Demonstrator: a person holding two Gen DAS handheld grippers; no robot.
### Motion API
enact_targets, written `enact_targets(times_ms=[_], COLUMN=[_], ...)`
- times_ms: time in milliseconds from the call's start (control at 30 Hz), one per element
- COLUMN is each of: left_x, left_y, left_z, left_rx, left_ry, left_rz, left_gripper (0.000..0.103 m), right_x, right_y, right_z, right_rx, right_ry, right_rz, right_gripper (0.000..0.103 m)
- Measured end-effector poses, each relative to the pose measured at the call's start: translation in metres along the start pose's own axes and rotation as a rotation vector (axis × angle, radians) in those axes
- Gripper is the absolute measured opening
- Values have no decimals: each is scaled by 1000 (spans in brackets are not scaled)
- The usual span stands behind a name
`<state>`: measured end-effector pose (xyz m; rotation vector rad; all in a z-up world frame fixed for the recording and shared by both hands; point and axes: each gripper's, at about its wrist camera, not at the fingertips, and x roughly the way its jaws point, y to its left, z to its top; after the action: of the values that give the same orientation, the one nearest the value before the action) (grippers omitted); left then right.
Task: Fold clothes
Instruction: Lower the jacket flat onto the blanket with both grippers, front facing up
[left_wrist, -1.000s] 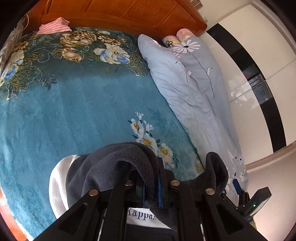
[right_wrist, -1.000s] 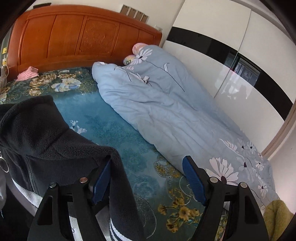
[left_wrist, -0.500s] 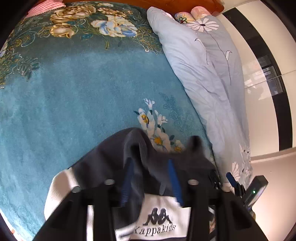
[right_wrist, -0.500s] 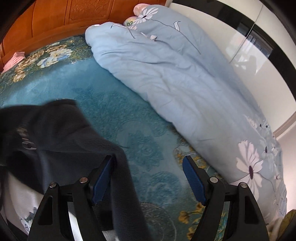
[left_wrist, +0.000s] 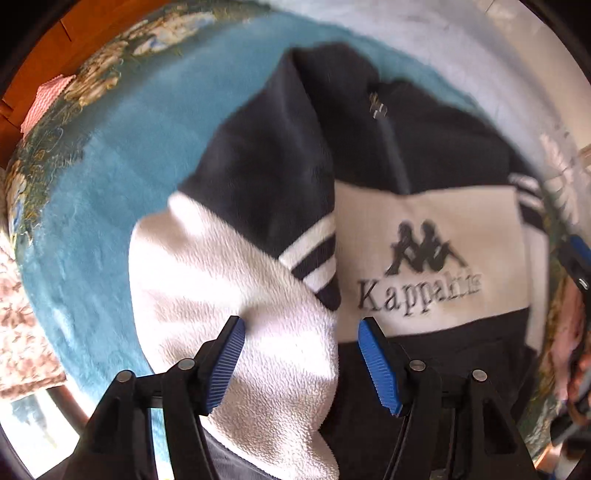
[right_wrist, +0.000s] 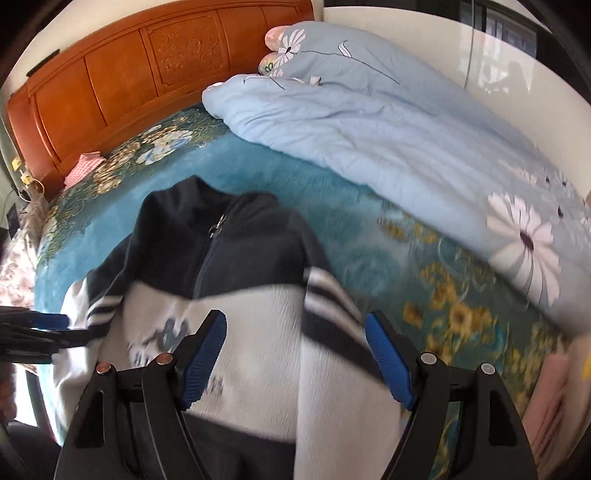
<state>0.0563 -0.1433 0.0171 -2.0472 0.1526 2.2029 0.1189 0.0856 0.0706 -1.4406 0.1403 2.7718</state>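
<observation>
Fleece jacket (left_wrist: 424, 236) front-up on teal bedspread (left_wrist: 110, 177), hem at bed's near edge — both sleeves laid inward. Left gripper (left_wrist: 299, 354), right gripper (right_wrist: 295, 354) wide, empty. Likely next: hem-to-collar fold — grip hem corners.

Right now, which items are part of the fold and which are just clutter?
Job:
fleece jacket
left tongs, open
right tongs, open

Lying about:
light blue duvet
pink checked cloth
teal floral blanket, work surface
</observation>
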Motion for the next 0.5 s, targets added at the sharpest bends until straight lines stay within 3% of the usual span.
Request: enact_targets(times_ms=[100, 133, 167, 200, 267, 367, 500], left_x=[-2, -3, -5, -7, -10, -21, -62], left_y=[-2, -1, 0, 2, 4, 13, 60], left_z=[4, 5, 6, 7, 8, 12, 26], left_rx=[17, 20, 23, 27, 33, 39, -13], left_ry=[-10, -18, -25, -32, -47, -85, -174], left_rz=[50, 64, 78, 92, 120, 162, 269], left_gripper=[68, 61, 52, 32, 14, 10, 10], right_x=[-13, -16, -19, -22, -26, -31, -34], right_y=[-3, -5, -7, -10, -17, -30, -49], right_z=[-23, -30, -36, -42, -51, -62, -74], right_rx=[35, 45, 56, 70, 90, 104, 124], right_ry=[6, 12, 17, 20, 30, 44, 48], right_rz=[23, 27, 29, 28, 30, 18, -6], right_gripper=[79, 79, 79, 79, 79, 79, 79])
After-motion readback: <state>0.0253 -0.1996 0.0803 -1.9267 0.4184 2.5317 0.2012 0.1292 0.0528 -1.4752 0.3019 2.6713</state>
